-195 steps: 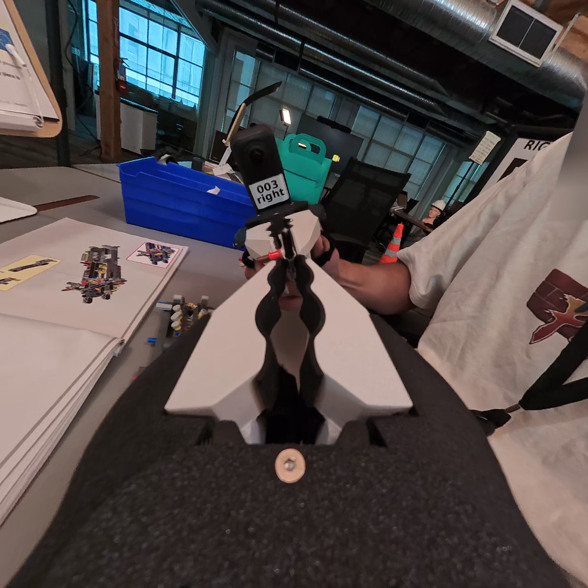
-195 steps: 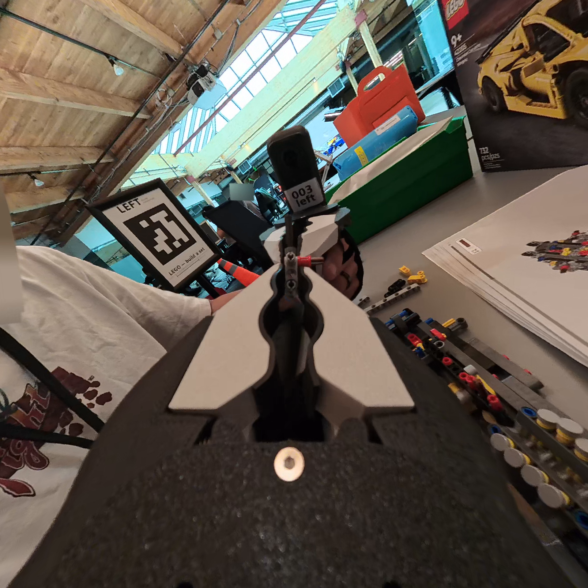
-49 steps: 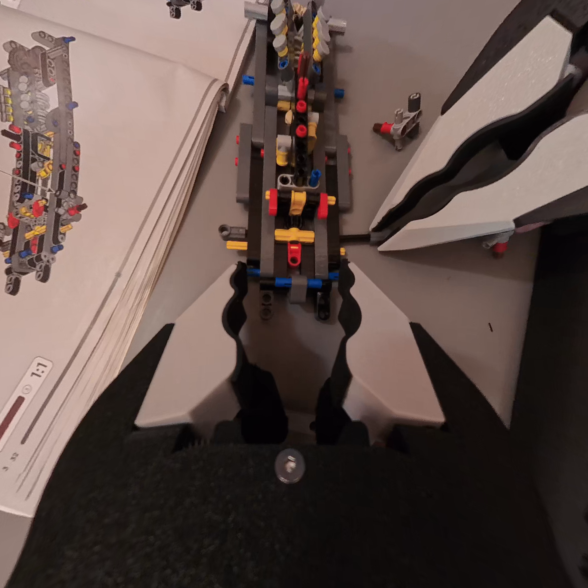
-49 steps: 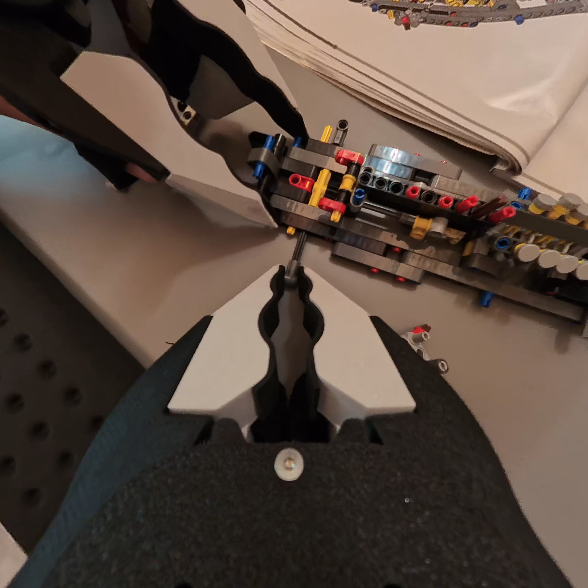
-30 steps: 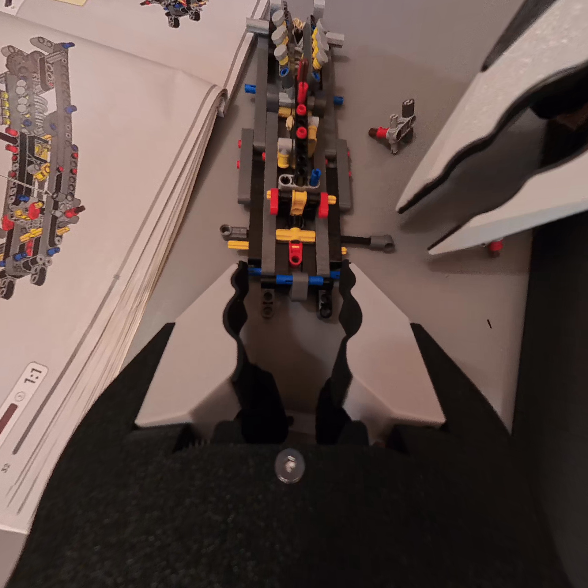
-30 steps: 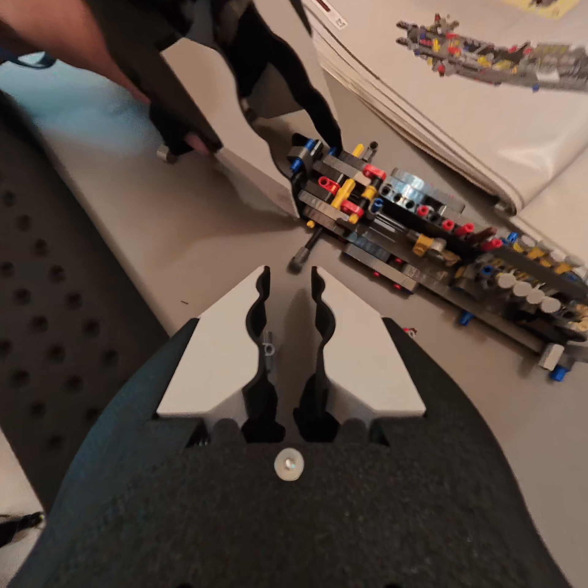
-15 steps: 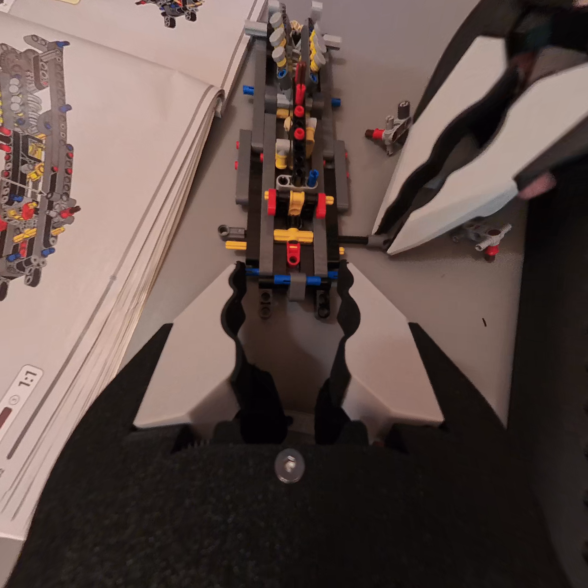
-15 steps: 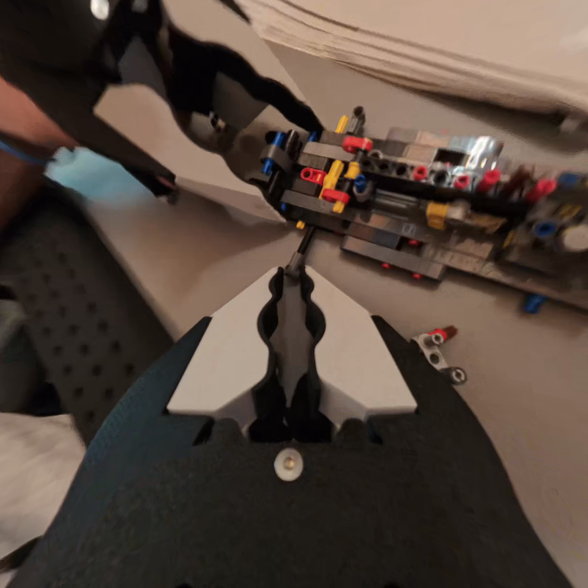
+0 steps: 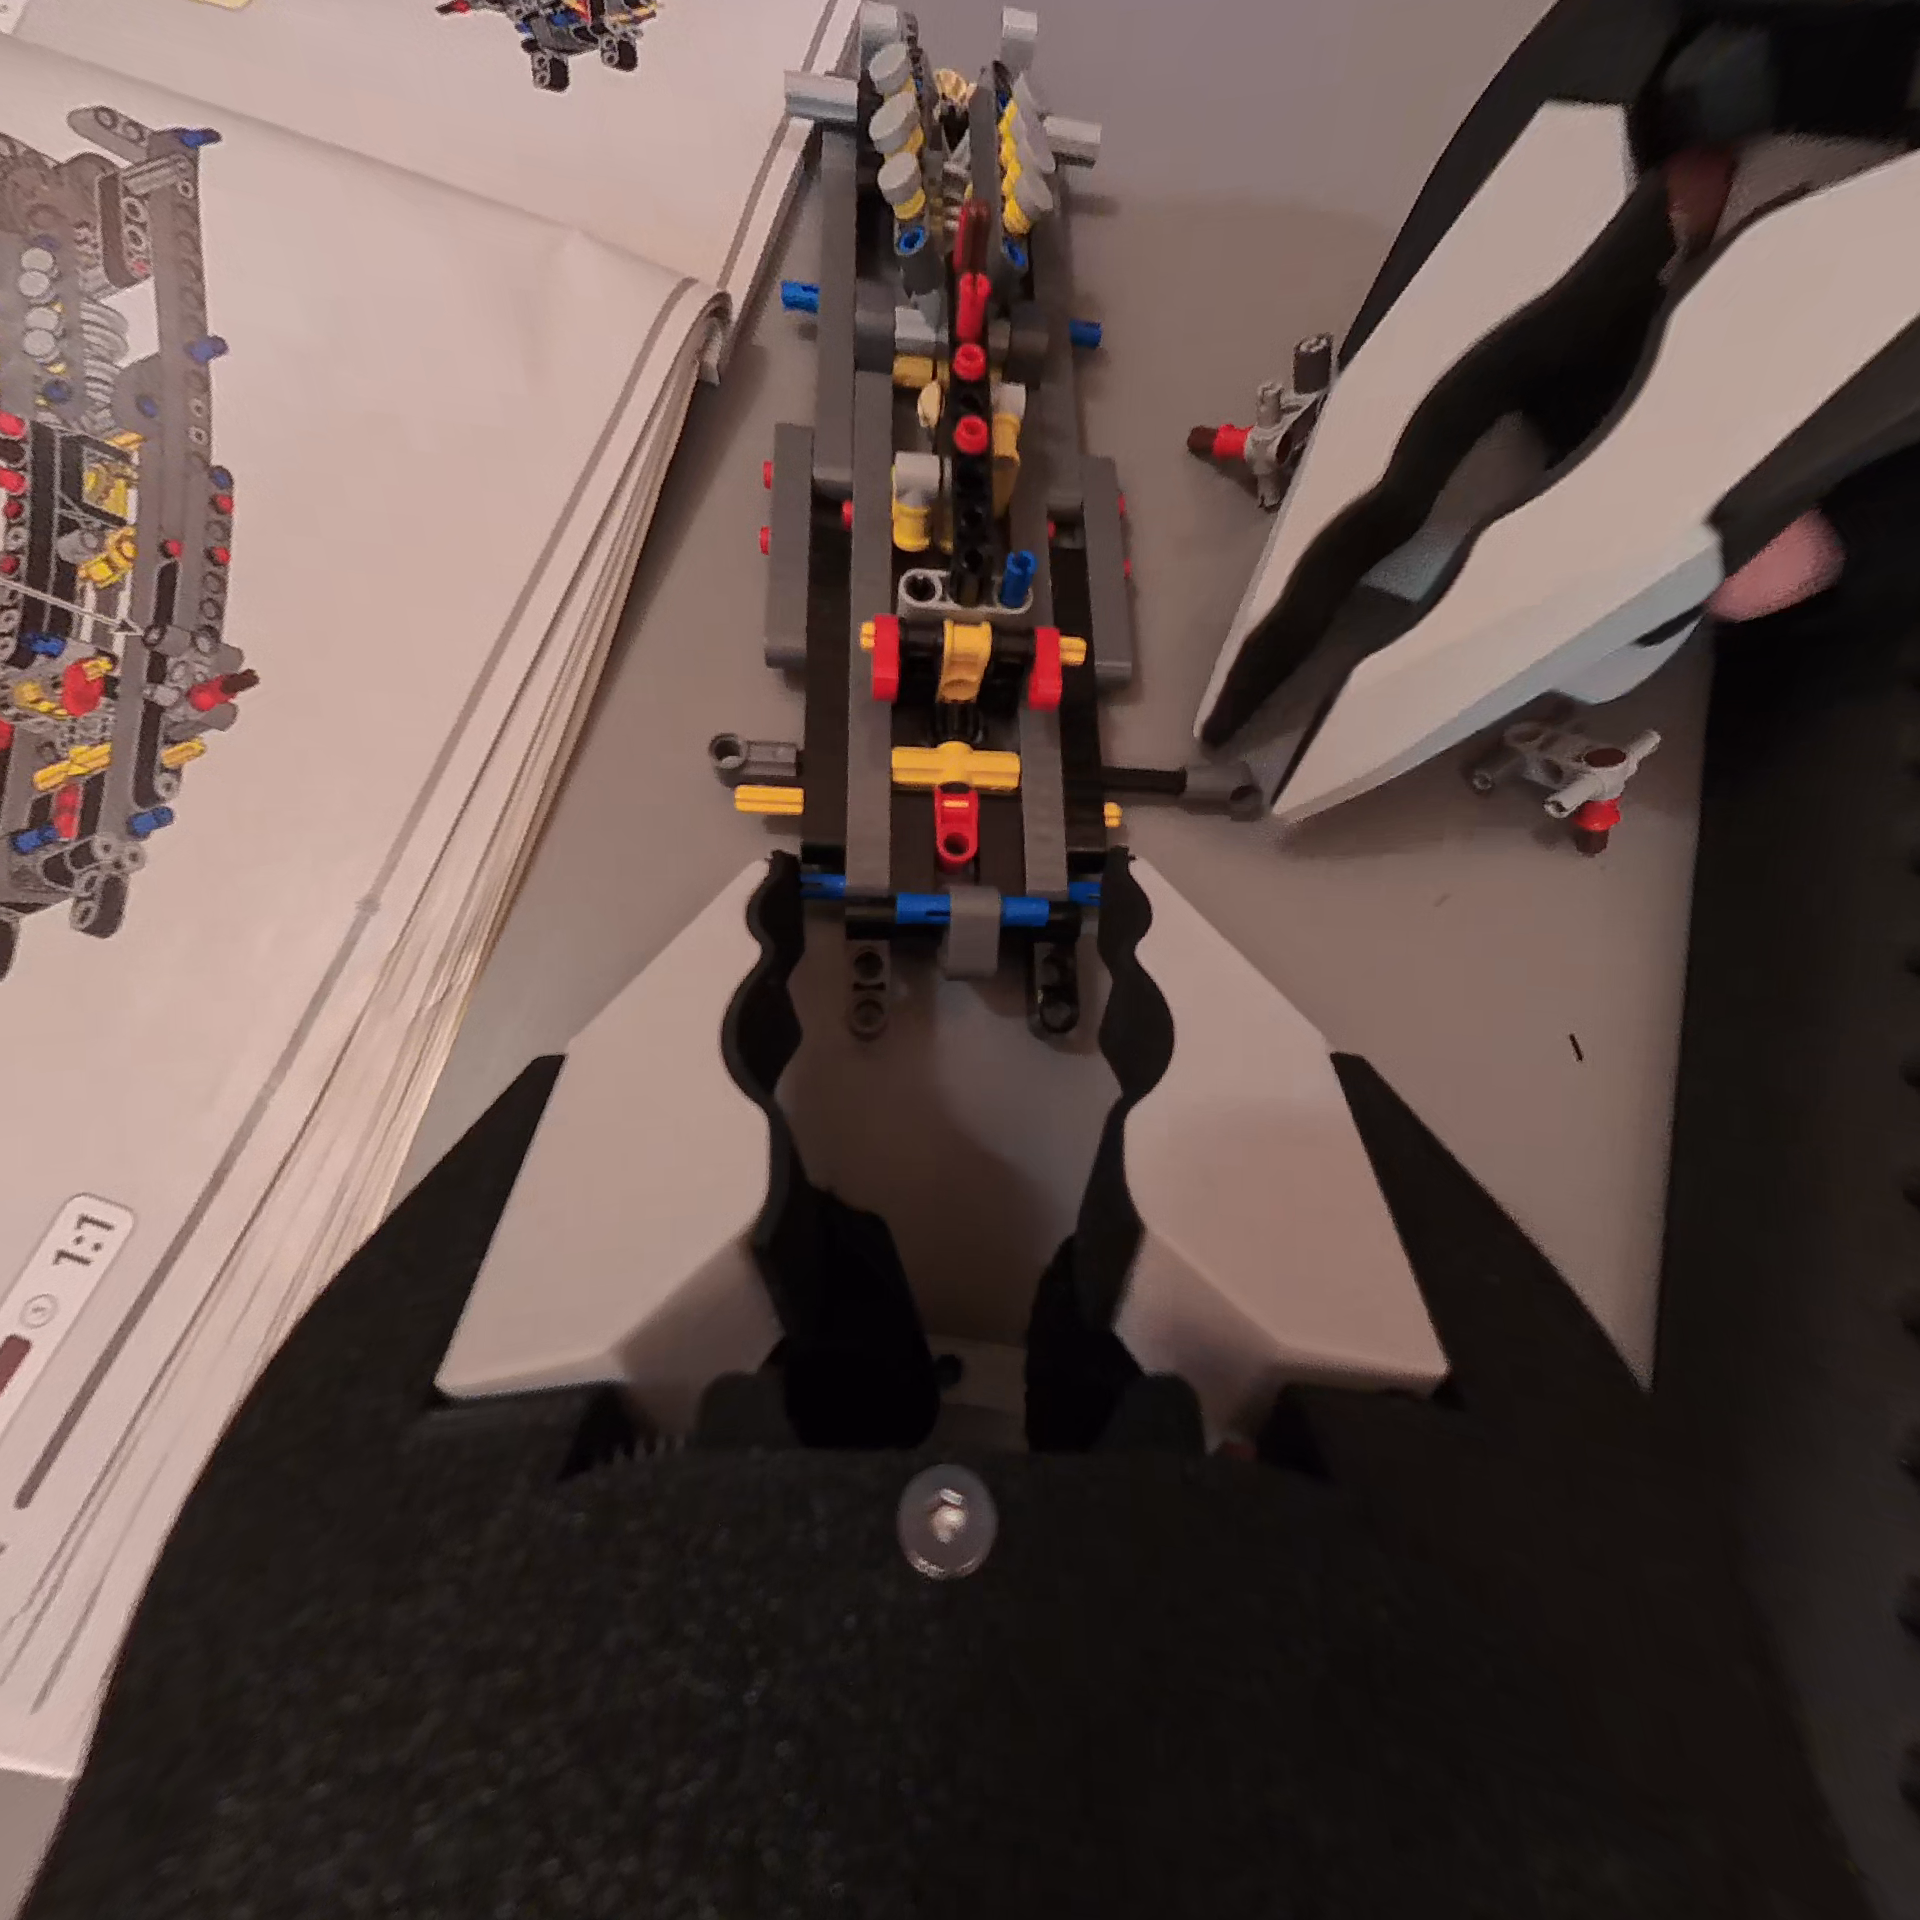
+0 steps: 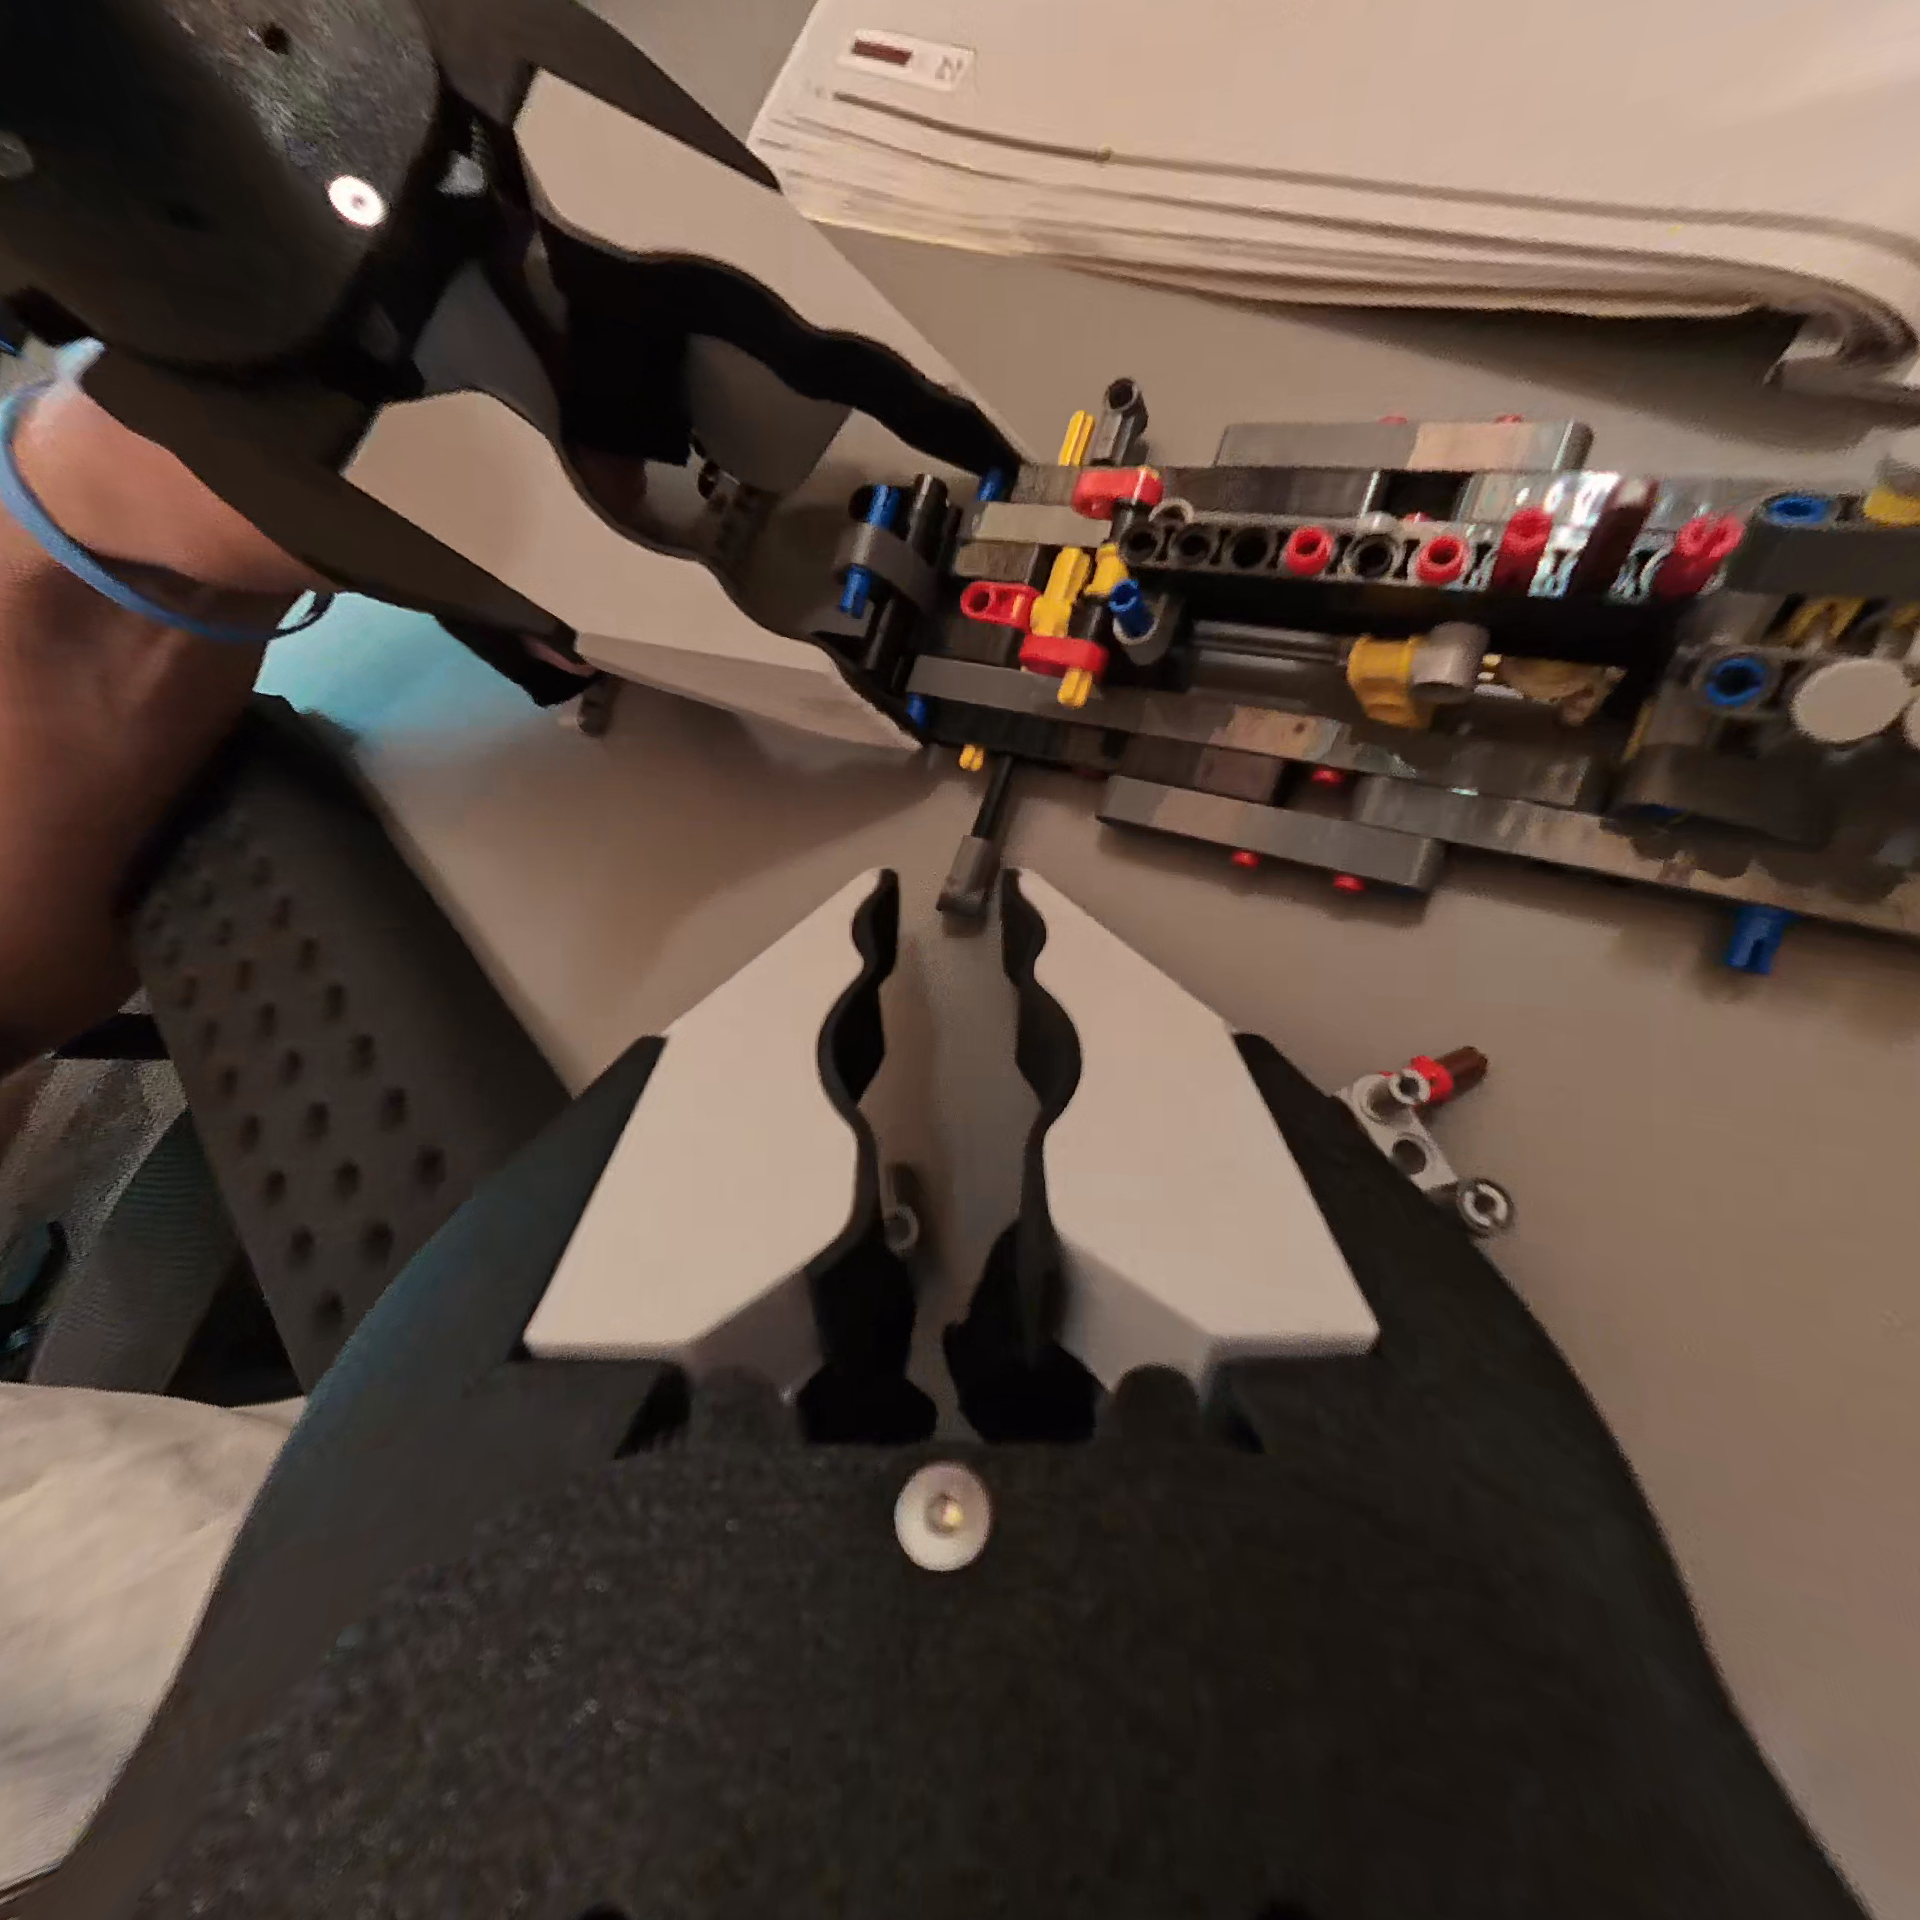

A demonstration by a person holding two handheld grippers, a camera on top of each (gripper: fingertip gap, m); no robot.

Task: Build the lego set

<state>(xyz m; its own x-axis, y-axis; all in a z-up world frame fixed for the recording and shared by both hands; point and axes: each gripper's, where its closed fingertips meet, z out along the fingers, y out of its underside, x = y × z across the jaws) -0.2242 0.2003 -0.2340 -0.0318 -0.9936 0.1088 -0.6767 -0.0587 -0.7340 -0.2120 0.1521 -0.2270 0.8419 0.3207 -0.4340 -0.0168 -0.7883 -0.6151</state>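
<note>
A long dark Lego chassis with red, yellow and blue pins lies on the grey table. My left gripper is shut on its near end, one finger on each side; it also shows in the right wrist view. A black axle with a grey end piece sticks out of the chassis's right side. My right gripper is open, and the axle's grey end sits right at the gap between its tips. In the left wrist view the right gripper comes in from the right.
An open instruction booklet lies left of the chassis and shows in the right wrist view. Two small grey connectors with red pins lie right of the chassis. A black perforated mat lies beyond the table edge.
My right gripper was shut on the axle's grey end half a second ago; now its fingers have parted and the end is free. My left gripper has kept its hold on the chassis.
</note>
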